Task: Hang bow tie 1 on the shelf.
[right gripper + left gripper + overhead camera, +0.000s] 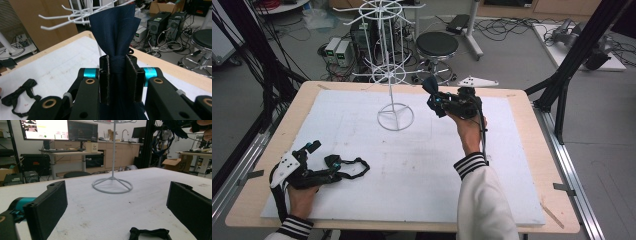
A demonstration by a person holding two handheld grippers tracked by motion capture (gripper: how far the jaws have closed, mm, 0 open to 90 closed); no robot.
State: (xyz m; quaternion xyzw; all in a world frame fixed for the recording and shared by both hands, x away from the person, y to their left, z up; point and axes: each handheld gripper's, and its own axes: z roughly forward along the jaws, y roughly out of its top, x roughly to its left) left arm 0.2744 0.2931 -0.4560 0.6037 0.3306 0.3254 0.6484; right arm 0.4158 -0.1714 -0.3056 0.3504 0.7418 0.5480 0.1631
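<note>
Altogether two bow ties: navy bow tie (pixel 115 32) clamped in right gripper (pixel 117 75), black bow tie (pixel 348 167) on table.

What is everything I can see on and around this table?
bow tie: 1, navy, clamped in the right gripper near the rack's hooks
second bow tie: 1, black, lying on the mat at the left, before the left gripper
rack: 1, white wire, standing at the mat's far middle
mat: 1, white, covering the table
table: 1, light wood
stool: 1, black, on the floor behind
left gripper: 1, black, open, resting on the mat
right gripper: 1, black, raised, shut on the navy tie
</note>
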